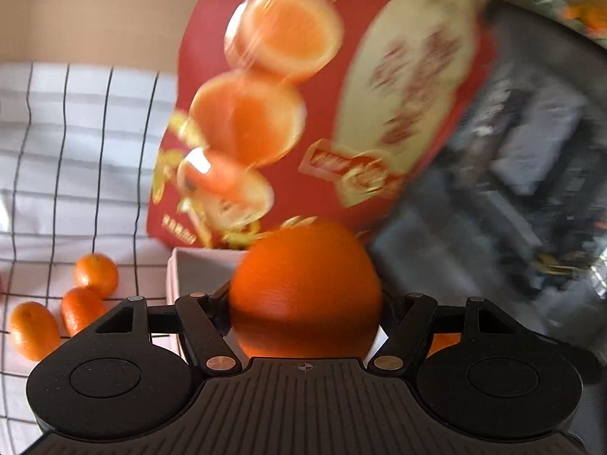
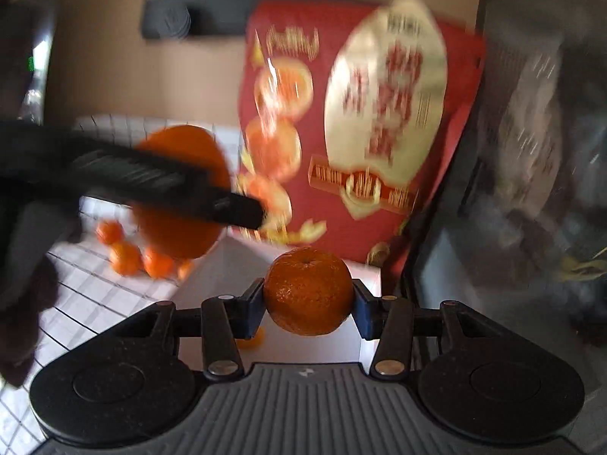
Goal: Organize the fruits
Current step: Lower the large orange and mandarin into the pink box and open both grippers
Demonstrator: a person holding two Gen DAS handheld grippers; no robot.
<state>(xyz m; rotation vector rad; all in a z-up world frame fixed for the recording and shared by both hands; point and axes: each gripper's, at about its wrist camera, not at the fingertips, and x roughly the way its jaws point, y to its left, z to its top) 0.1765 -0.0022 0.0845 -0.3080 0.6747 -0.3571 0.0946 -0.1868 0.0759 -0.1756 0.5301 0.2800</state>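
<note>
My left gripper (image 1: pixel 305 295) is shut on a large orange (image 1: pixel 305 284) and holds it above a white box (image 1: pixel 205 265). It also shows in the right wrist view (image 2: pixel 242 208) at the left, with the large orange (image 2: pixel 178 235) in it. My right gripper (image 2: pixel 308 295) is shut on a small mandarin (image 2: pixel 308 292) above the white box (image 2: pixel 227 265). Three loose mandarins (image 1: pixel 81 295) lie on the checked cloth at the left; they also show in the right wrist view (image 2: pixel 129 256).
A red carton (image 1: pixel 303 94) printed with oranges stands behind the white box, also seen in the right wrist view (image 2: pixel 341 132). A dark crate (image 1: pixel 512 189) is at the right. The white checked cloth (image 1: pixel 57 151) covers the table.
</note>
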